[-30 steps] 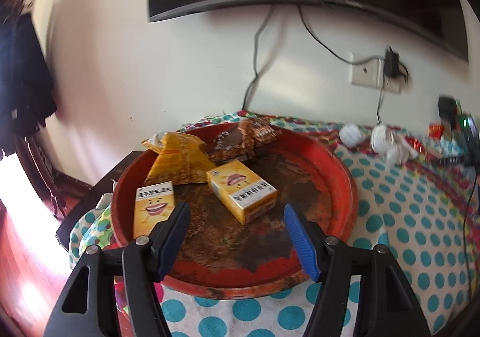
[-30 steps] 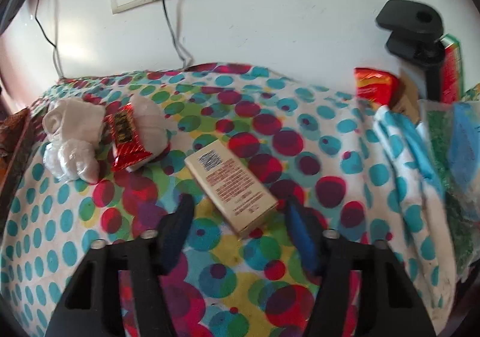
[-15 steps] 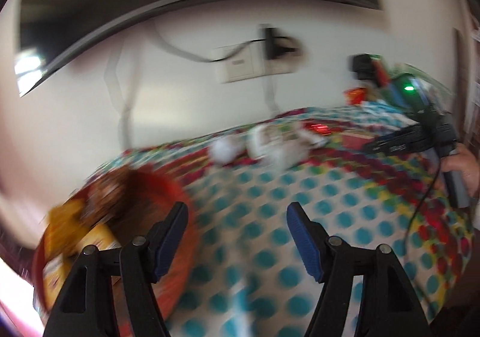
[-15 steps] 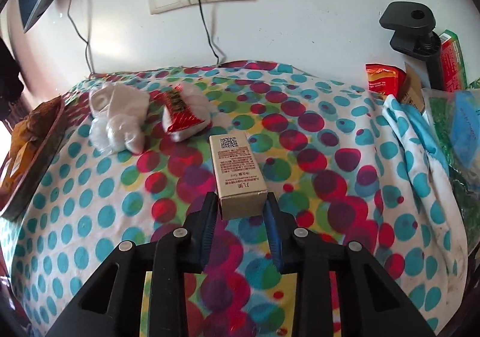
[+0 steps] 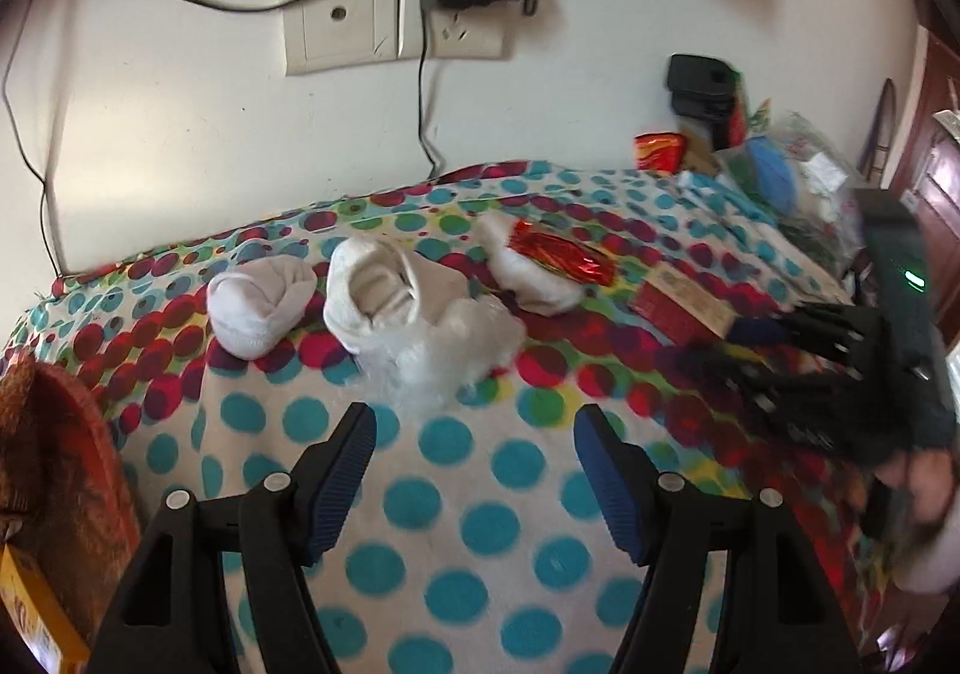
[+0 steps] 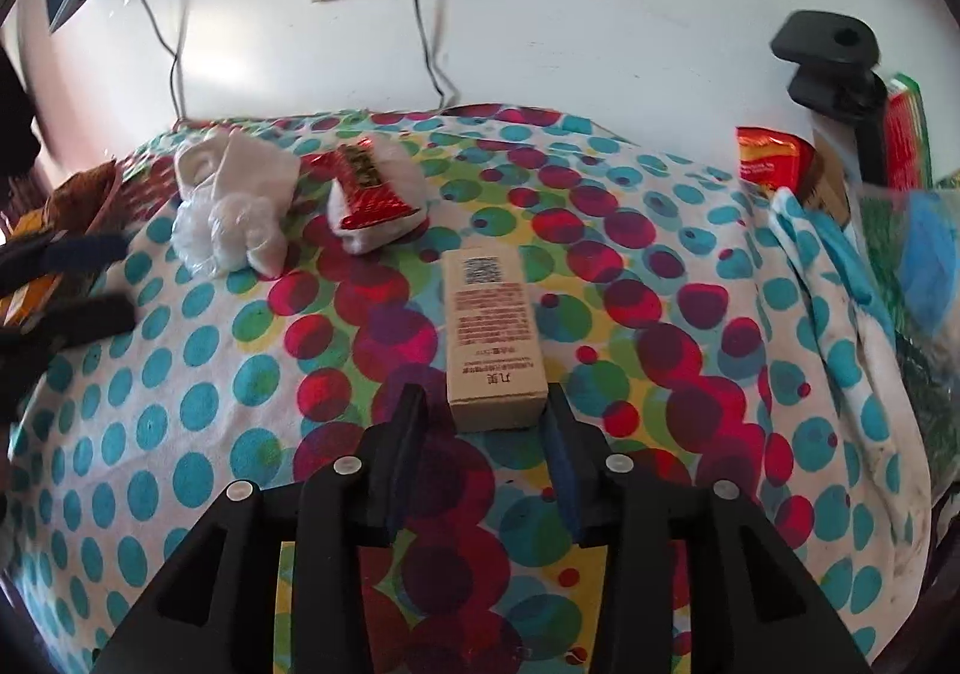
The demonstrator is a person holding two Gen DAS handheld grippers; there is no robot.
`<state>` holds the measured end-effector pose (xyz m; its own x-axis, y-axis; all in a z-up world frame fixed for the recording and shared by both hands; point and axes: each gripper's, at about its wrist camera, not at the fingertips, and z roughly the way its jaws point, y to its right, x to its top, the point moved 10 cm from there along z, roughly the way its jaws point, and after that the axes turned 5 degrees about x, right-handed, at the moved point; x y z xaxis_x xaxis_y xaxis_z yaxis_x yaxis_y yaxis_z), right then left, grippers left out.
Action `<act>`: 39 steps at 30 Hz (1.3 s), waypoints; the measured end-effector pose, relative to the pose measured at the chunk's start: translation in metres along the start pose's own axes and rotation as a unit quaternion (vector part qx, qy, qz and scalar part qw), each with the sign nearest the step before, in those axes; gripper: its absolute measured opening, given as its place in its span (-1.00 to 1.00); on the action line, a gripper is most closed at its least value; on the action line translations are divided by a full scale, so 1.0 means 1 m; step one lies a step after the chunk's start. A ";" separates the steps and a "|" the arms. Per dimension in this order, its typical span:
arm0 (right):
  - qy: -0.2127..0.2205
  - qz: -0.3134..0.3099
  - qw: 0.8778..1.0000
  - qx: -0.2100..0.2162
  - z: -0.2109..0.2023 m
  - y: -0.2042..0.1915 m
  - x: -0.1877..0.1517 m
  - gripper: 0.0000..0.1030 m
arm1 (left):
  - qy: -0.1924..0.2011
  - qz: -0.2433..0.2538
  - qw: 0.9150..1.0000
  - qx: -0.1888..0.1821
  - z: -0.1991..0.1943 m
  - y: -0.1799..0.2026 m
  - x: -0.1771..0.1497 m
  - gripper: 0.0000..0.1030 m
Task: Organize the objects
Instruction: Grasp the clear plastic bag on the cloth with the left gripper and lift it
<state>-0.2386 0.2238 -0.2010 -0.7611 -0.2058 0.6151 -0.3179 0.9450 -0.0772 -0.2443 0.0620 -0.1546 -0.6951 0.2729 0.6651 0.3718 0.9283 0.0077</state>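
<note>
A tan carton (image 6: 489, 320) lies flat on the dotted tablecloth (image 6: 198, 398), its near end between the tips of my right gripper (image 6: 485, 422). Those jaws are opening: the right pad still touches the carton and a gap shows on the left. My left gripper (image 5: 474, 470) hangs open over bare cloth with nothing between its fingers. Just beyond it lie rolled white socks (image 5: 258, 308), a crumpled clear bag (image 5: 450, 350) and a red foil packet (image 5: 561, 257) resting on another white sock. In the left wrist view the right gripper (image 5: 729, 344) and the carton (image 5: 684, 308) show at the right.
A red round tray (image 5: 78, 434) holding a yellow box (image 5: 30, 614) sits at the left edge. Against the wall at the right stand a red packet (image 6: 768, 158), a black clamp (image 6: 828, 56) and a plastic bag (image 6: 918, 254). Cables hang from a socket (image 5: 390, 20).
My left gripper swung from the tray rightward to the socks. My right gripper closed on the carton, straightened it, and its jaws have since parted slightly.
</note>
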 end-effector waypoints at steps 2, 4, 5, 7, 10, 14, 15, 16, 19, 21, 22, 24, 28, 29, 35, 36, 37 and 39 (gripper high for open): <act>0.000 0.000 1.000 0.005 0.000 0.000 0.000 -0.17 | -0.011 0.010 1.000 0.015 0.014 -0.001 0.003 0.37; 0.000 -0.001 1.000 0.006 0.000 -0.001 0.000 -0.14 | -0.023 0.013 0.999 0.019 0.027 -0.001 0.006 0.37; -0.001 -0.003 1.000 0.005 0.000 -0.002 0.000 -0.12 | -0.026 0.009 0.999 0.022 0.032 -0.003 0.008 0.37; -0.003 -0.009 1.000 0.008 0.001 -0.004 0.000 -0.04 | -0.027 -0.010 0.999 0.020 0.041 -0.005 0.011 0.37; -0.003 -0.010 1.000 0.010 0.001 -0.005 0.000 0.00 | -0.039 -0.040 0.998 0.022 0.052 -0.010 0.010 0.37; 0.002 -0.001 1.000 0.017 -0.001 -0.003 0.001 -0.13 | -0.036 -0.054 0.998 0.003 0.050 -0.006 0.005 0.36; 0.004 0.005 1.000 0.017 -0.001 -0.001 0.001 -0.28 | -0.031 -0.056 0.998 -0.004 0.047 -0.005 0.006 0.32; 0.006 0.012 1.000 0.016 -0.002 0.002 0.002 -0.37 | -0.027 -0.061 0.998 -0.009 0.044 -0.005 0.006 0.20; 0.008 0.019 0.999 0.024 -0.003 0.004 0.002 -0.43 | -0.049 -0.083 0.995 -0.012 0.043 -0.007 -0.001 -0.60; 0.007 0.014 1.000 0.017 -0.003 0.003 0.002 -0.43 | -0.052 -0.090 0.994 -0.013 0.039 -0.005 -0.007 -0.66; 0.006 0.011 1.000 0.013 -0.003 0.002 0.002 -0.43 | -0.046 -0.085 0.995 -0.010 0.034 -0.004 -0.009 -0.66; 0.005 0.007 1.000 0.008 -0.003 0.002 0.003 -0.43 | -0.039 -0.074 0.996 -0.010 0.027 -0.002 -0.013 -0.71; 0.004 0.005 1.000 0.005 -0.002 0.002 0.003 -0.43 | -0.043 -0.070 0.997 -0.011 0.016 0.002 -0.024 -0.83; 0.003 0.004 1.000 0.005 -0.002 0.002 0.004 -0.43 | -0.043 -0.069 0.997 -0.007 0.012 0.002 -0.027 -0.85; 0.002 -0.001 1.000 0.000 -0.002 0.000 0.003 -0.41 | -0.039 -0.073 0.996 -0.026 -0.021 0.012 -0.044 -0.85; 0.002 -0.001 1.000 -0.001 -0.002 0.000 0.003 -0.41 | -0.040 -0.078 0.995 -0.037 -0.028 0.014 -0.047 -0.79; 0.002 -0.001 1.000 -0.001 -0.002 0.000 0.003 -0.41 | -0.042 -0.080 0.995 -0.040 -0.032 0.014 -0.047 -0.73; 0.002 -0.002 1.000 -0.001 -0.002 0.000 0.003 -0.40 | -0.049 -0.079 0.995 -0.033 -0.040 0.015 -0.050 -0.28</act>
<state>-0.2399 0.2241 -0.1977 -0.7580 -0.2081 0.6182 -0.3197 0.9446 -0.0740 -0.1791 0.0516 -0.1578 -0.8033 0.1513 0.5761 0.2906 0.9439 0.1572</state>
